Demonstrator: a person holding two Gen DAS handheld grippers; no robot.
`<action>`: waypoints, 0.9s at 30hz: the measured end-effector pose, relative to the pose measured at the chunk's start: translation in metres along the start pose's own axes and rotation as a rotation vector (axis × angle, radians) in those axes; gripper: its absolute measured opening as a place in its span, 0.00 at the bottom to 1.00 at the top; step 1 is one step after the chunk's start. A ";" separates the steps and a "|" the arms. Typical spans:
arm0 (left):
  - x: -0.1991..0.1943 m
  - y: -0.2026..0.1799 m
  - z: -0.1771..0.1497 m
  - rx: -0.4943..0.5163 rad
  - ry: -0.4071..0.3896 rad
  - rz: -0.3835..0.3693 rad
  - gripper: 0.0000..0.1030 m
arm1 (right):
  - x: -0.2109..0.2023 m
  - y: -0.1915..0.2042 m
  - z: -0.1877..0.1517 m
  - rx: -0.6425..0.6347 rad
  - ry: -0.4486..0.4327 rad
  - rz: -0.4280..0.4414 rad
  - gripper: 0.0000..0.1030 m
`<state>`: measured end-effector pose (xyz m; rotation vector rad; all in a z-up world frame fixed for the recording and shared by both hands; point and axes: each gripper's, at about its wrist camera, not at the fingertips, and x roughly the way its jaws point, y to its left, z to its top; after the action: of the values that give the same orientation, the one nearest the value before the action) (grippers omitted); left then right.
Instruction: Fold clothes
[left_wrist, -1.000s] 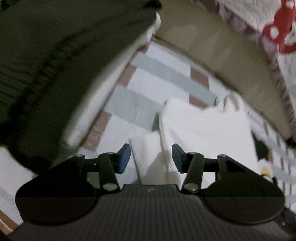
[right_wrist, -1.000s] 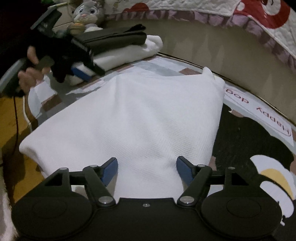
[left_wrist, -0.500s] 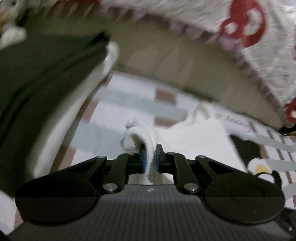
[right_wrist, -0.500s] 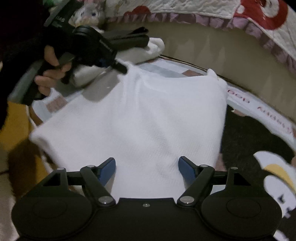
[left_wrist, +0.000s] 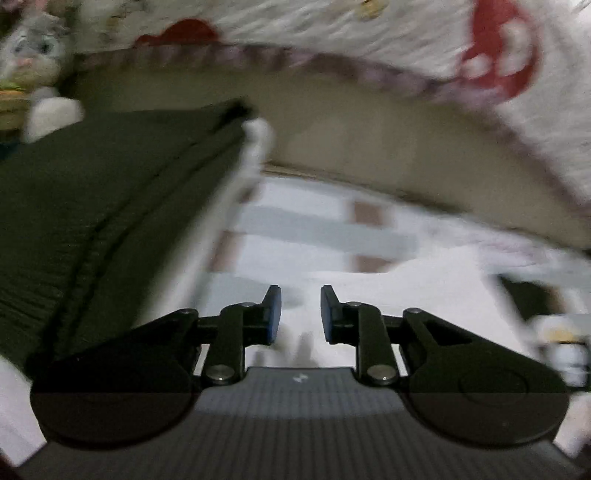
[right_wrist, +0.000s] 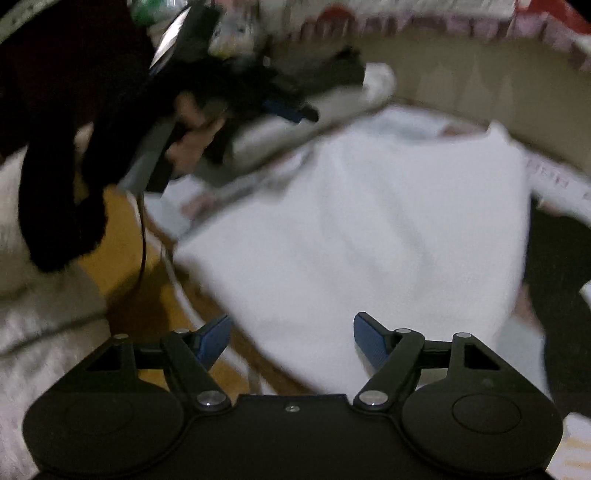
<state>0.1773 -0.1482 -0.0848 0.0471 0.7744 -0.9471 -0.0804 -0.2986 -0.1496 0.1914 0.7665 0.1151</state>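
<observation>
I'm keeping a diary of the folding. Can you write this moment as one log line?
left tool: opening, nothing between | right tool: open over white cloth | dark folded pile: beside

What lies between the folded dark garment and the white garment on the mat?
In the left wrist view, a bare strip of checked mat separates the dark garment from the white garment; nothing else shows there, though the picture is blurred.

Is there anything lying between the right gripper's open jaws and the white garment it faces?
Nothing visible. The right gripper has its jaws wide open just above the near edge of the white garment, with no object between them. The left gripper is off at the garment's far corner, beside the folded stack.
</observation>
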 end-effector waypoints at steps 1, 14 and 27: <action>-0.001 -0.009 -0.009 0.018 0.036 -0.031 0.20 | -0.006 -0.005 0.005 0.002 -0.029 -0.029 0.75; 0.004 -0.046 -0.082 0.161 0.387 0.260 0.20 | -0.010 -0.124 -0.038 0.582 -0.069 -0.048 0.75; 0.000 -0.042 -0.081 0.114 0.327 0.245 0.22 | 0.002 -0.130 -0.079 0.726 0.013 0.305 0.25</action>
<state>0.0998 -0.1441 -0.1319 0.3965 0.9890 -0.7565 -0.1301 -0.4155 -0.2343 0.9988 0.7620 0.1224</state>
